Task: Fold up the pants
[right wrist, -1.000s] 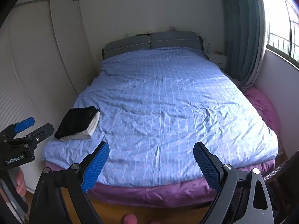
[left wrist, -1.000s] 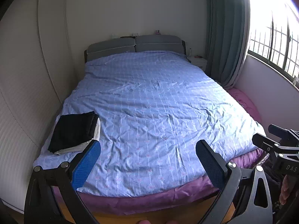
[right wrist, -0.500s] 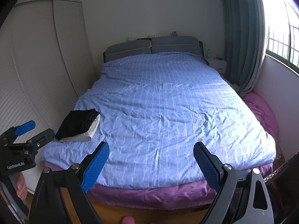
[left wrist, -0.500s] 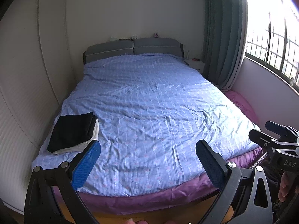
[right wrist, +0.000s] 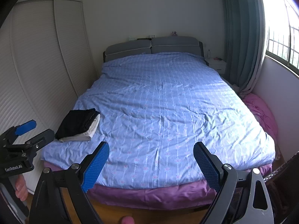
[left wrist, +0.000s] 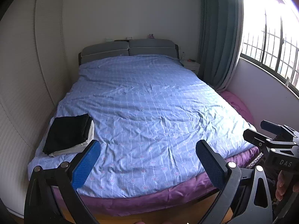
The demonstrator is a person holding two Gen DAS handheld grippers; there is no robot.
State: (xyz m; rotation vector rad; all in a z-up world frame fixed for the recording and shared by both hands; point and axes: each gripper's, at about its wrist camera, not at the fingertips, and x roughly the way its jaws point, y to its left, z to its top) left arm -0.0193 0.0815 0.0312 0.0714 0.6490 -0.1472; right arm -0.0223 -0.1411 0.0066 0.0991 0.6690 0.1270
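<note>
A: Filling nearly the whole picture is the bed [left wrist: 149, 112], dressed in a pale blue checked cover [right wrist: 168, 112] that lies creased and spread flat, with a purple sheet [right wrist: 149, 194] showing along the foot edge.

B: And behind it, the grey padded headboard [left wrist: 129, 50] against the white wall. White ribbed wardrobe doors [right wrist: 37, 65] run down the left side, teal curtain [left wrist: 220, 37] and barred window [left wrist: 271, 46] on the right.

A: Where are the pants?

B: Near corner of the bed on the left, close to the wardrobe side. The black pants [left wrist: 68, 132] sit folded in a neat stack, resting on top of a folded white garment [right wrist: 89, 132] that peeks out underneath.

A: Pink bedding [right wrist: 261, 112] is bunched on the floor between the bed and the window wall, too.

B: Now the tools. The left gripper [left wrist: 147, 160] is held off the foot of the bed, jaws spread wide apart, blue pads facing each other, nothing between them.

A: Same story for the right gripper [right wrist: 151, 162]: jaws wide apart, gripping nothing, well short of the stack.

B: Each shows at the edge of the other's camera, side by side. Smallest of all, a white nightstand [right wrist: 216, 63] tucked by the curtain, with small items on it too tiny to name.
</note>
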